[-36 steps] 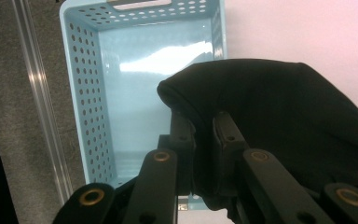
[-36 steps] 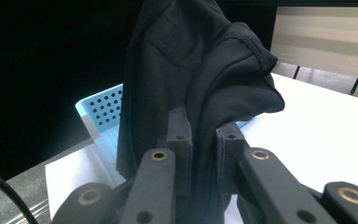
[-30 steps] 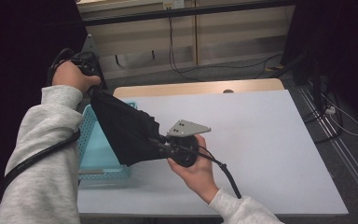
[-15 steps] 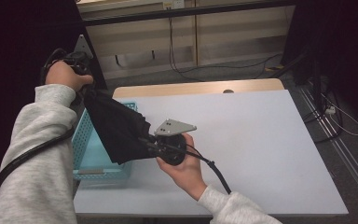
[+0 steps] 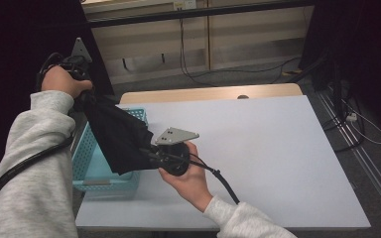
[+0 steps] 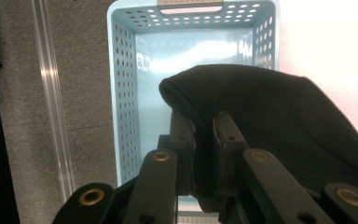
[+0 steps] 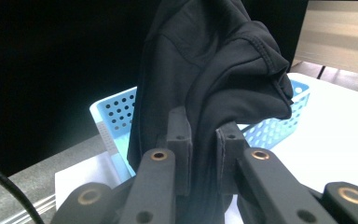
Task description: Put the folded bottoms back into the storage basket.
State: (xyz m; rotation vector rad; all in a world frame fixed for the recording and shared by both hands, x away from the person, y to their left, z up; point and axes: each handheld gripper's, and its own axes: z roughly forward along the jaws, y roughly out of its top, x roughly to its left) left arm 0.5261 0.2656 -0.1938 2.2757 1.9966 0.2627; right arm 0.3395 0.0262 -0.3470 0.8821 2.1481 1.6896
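Black garment point(image 5: 116, 136), light-blue perforated basket point(image 5: 87, 161), white table point(image 5: 273, 153), grey sleeves point(image 5: 34, 163).

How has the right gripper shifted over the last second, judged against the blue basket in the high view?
Yes. The right gripper has drifted left toward the blue basket, and the black garment it holds now hangs over more of the basket's opening.

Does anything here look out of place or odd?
Nothing stands out. The black garment hangs stretched between the left gripper and the right gripper above the light blue basket, which sits empty at the table edge.
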